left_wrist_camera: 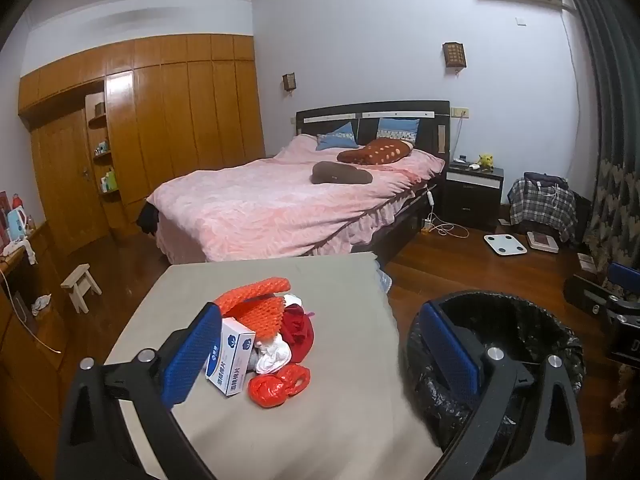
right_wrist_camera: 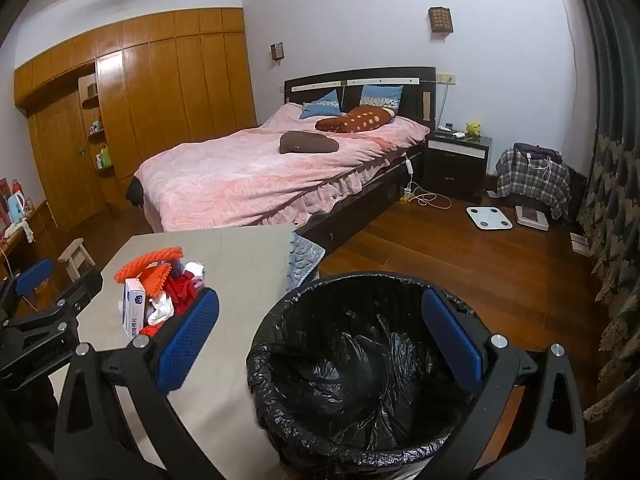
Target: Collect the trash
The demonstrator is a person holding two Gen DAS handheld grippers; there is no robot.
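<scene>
Both tools are spread wide, nothing between their pads. The left tool hovers above the table, its view on the trash pile: orange foam netting, a white box and a crumpled red bag near the table's middle. The right tool hangs over the black-lined bin, which stands just off the table's right edge.

Grey table bears a trash pile near its middle
</scene>
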